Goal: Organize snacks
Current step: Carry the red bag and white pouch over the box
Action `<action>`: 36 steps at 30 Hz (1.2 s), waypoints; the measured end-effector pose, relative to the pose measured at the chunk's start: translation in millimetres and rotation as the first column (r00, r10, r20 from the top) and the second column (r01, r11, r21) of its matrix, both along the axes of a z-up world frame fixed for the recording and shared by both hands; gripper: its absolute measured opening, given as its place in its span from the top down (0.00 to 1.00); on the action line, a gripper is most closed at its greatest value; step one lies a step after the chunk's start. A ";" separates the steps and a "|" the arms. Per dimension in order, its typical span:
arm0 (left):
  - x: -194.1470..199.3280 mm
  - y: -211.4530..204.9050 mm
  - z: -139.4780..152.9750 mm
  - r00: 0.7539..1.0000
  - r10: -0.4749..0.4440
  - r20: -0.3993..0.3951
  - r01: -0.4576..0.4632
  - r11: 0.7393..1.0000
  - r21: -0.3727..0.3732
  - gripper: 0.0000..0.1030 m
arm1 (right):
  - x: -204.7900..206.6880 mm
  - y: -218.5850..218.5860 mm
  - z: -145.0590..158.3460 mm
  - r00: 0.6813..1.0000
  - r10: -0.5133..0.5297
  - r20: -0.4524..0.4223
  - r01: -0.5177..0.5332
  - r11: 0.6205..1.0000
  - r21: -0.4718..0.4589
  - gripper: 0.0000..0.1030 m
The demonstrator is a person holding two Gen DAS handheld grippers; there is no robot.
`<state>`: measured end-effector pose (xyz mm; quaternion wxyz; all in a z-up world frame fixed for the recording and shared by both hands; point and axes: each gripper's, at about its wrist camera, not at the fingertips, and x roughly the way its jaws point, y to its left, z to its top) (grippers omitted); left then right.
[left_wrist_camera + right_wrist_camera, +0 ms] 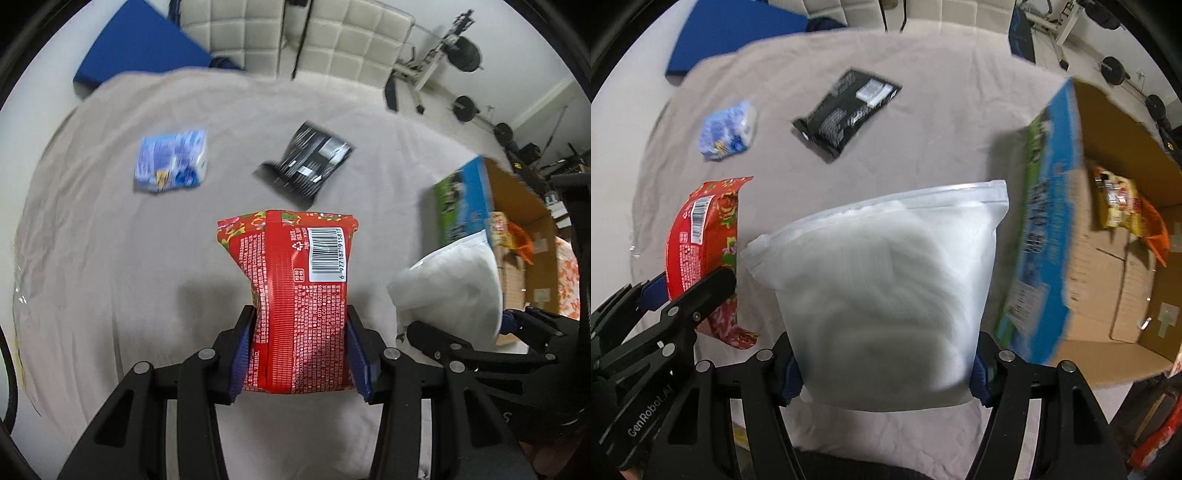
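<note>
**Two snack bags held in the air above a cloth-covered table, beside an open box**

The left gripper [299, 354] is clamped on the lower part of a red packet [295, 291], its blue pads pinching the packet's waist so the foil buckles inward. The packet is lifted clear of the table [110, 240], barcode facing the camera. It looks light and crinkly, probably slippery; the grip low on the body seems firm enough, though squeezing harder could crush what is inside.

The right gripper [882, 373] is closed on the bottom of a frosted white zip bag [882, 288], held upright with its seal at the top. The bag looks soft and puffy. Its contents are only a grey shadow and cannot be identified.

To the right stands an open cardboard box [1108, 147] with a blue and green printed outer side; a yellow and orange packet [1123, 203] already lies inside. A black packet [846, 110] and a blue and white packet [727, 129] lie well apart on the table, further away.

Both views are motion-blurred, so printing is unreadable. The box's near end is cut off.
</note>
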<state>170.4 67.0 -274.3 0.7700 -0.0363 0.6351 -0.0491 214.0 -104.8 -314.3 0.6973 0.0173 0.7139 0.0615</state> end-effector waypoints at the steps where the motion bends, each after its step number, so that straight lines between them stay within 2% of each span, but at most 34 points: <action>1: -2.0 -17.7 8.9 1.000 -0.008 0.014 0.008 1.000 -0.002 0.58 | -3.8 -8.0 12.8 1.000 -0.004 0.018 0.004 1.000 0.009 0.31; 3: -4.1 -33.3 26.7 0.999 -0.023 0.045 0.023 1.000 -0.010 0.58 | -17.8 -15.8 28.9 0.999 -0.013 0.039 0.012 1.000 0.024 0.31; 5: -4.9 -52.6 36.8 0.996 -0.041 0.077 0.043 0.999 -0.017 0.58 | -37.4 -4.5 43.1 0.997 -0.031 0.065 0.028 0.999 0.035 0.31; 11: -4.9 -99.0 67.7 0.984 -0.106 0.142 0.112 0.993 -0.034 0.58 | -55.7 -47.3 85.2 0.985 -0.106 0.137 0.101 0.994 0.043 0.31; 15: -7.6 -134.3 81.1 0.973 -0.160 0.168 0.169 0.985 -0.039 0.58 | -67.6 -86.1 104.5 0.970 -0.158 0.185 0.160 0.987 0.009 0.31; 25: -16.1 -216.6 85.5 0.947 -0.271 0.170 0.286 0.956 -0.069 0.58 | -115.1 -183.0 137.1 0.941 -0.245 0.233 0.263 0.963 -0.053 0.31; 36: -18.7 -279.9 57.9 0.939 -0.336 0.076 0.343 0.932 -0.118 0.58 | -150.4 -249.9 123.9 0.927 -0.314 0.208 0.327 0.944 -0.034 0.31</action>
